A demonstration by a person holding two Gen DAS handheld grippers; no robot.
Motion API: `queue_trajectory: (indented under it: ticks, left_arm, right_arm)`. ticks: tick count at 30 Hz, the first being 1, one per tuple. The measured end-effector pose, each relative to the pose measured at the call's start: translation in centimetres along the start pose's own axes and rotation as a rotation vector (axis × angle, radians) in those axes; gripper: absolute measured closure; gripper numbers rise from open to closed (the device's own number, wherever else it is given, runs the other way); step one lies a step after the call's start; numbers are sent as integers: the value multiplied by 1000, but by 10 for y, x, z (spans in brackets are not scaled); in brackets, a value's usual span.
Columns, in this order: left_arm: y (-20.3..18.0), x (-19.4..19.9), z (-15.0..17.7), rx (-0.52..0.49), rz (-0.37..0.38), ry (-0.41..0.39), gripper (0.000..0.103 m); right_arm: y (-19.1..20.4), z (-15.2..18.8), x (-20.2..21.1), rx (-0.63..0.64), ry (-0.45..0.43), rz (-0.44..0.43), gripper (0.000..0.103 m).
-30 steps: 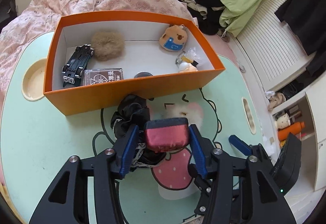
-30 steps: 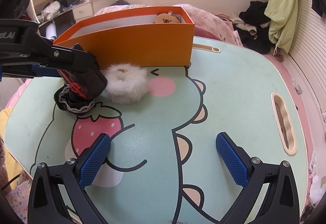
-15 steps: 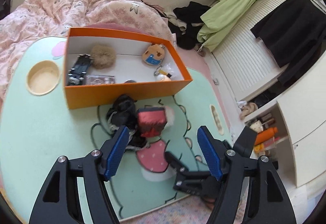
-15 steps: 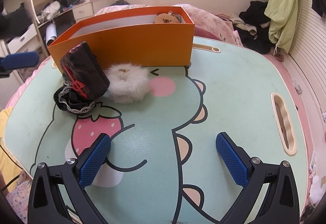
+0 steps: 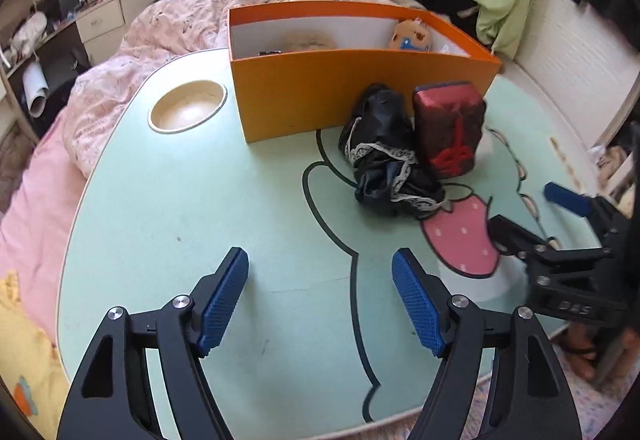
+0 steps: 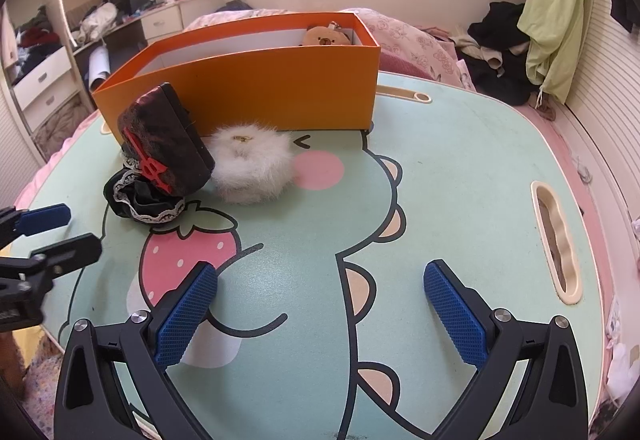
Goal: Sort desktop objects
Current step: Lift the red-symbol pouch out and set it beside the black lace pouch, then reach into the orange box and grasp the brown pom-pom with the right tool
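A dark red pouch with a red tassel point(image 5: 448, 130) point(image 6: 166, 144) stands on the green table, leaning on a black lace scrunchie point(image 5: 386, 164) point(image 6: 142, 200). A white fluffy scrunchie point(image 6: 250, 168) lies beside them. All sit in front of the orange box point(image 5: 360, 88) point(image 6: 256, 88), which holds a plush keychain point(image 6: 326, 36) and other small items. My left gripper point(image 5: 320, 296) is open and empty, low over the table's near side. My right gripper point(image 6: 320, 312) is open and empty; it also shows in the left wrist view point(image 5: 532, 216).
The table has a round cup recess point(image 5: 188, 112) at the left and a slot handle point(image 6: 556, 240) at the right. A pink-quilted bed point(image 5: 160, 28) lies behind the table. Clothes point(image 6: 552, 0) hang at the back right.
My left gripper let go of the red pouch, opened, rose away and came down low over the table's left near side. The pouch now rests on the black scrunchie. The right gripper stayed put.
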State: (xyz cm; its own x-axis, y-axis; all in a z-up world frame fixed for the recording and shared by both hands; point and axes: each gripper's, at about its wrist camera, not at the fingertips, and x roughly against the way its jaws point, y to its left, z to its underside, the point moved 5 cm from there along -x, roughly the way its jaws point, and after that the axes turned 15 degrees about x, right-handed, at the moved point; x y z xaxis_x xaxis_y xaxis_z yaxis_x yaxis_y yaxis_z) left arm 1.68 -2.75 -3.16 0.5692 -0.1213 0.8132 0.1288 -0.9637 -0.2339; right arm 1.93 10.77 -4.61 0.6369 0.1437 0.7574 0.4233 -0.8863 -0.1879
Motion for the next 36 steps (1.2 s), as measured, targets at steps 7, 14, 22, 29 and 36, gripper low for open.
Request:
queue_trajectory:
  ticks: [7,14,22,29,36]
  left_arm:
    - [1,-11,2,-1,-45,-46,0]
    - [-4,-14,1,-10,-33,-59,0]
    - [-5,-15,-1,-17,-28,-57,0]
    - [-5,-15,-1,-23,-23,-56,0]
    - [-5,-15,-2,-28,-20,-54,0]
  right_arm:
    - [0,1,-1,4,1,3,0]
    - [0,1,-1,6,1,2,0]
    - [0,1,0,8,1,0,0]
    - [-1,1,0,-1,-9,-9,0]
    - [-5,2,3,-30,-37,-40,0]
